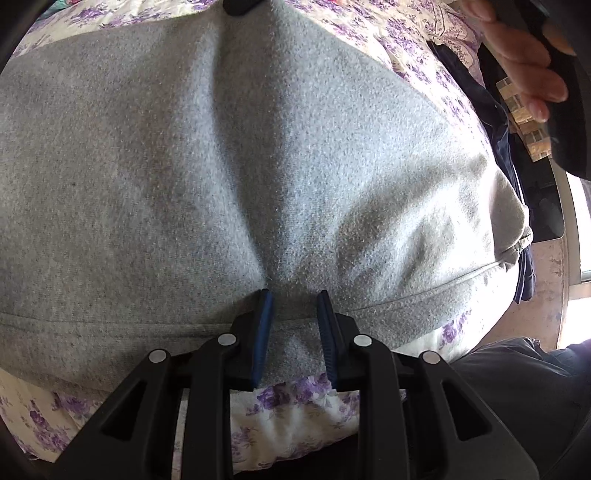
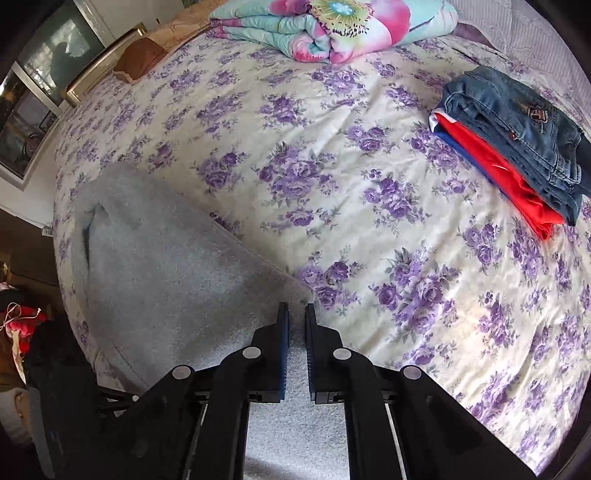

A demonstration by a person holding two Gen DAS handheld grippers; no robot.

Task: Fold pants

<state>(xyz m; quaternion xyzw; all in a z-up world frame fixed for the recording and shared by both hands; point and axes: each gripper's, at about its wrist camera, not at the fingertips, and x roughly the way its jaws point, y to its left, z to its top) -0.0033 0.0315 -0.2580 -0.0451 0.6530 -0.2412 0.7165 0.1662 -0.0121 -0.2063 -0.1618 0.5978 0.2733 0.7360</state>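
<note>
From my left wrist view, my left gripper (image 1: 294,295) points steeply down at the grey pants (image 1: 221,166), which lie spread over the bed's floral sheet (image 1: 295,406) and fill most of the view. Its blue pads pinch a bunched ridge of grey cloth at the near hem, and creases fan out from that pinch across the fabric. At the upper right a hand (image 1: 524,55) wraps around a dark handle, and a dark garment (image 1: 498,140) lies along the edge of the bed beside the pants. From my right wrist view, my right gripper (image 2: 296,308) is nearly closed, its pads clamped on a corner edge of the pants (image 2: 166,266), with a narrow strip of grey cloth showing between them. The pants stretch away to the left, folded into a tapering shape on the floral sheet (image 2: 332,184). Well apart, at the right, folded jeans (image 2: 517,129) sit on a red and blue garment (image 2: 498,177). A folded flowered quilt (image 2: 332,26) rests at the far end of the bed.
</note>
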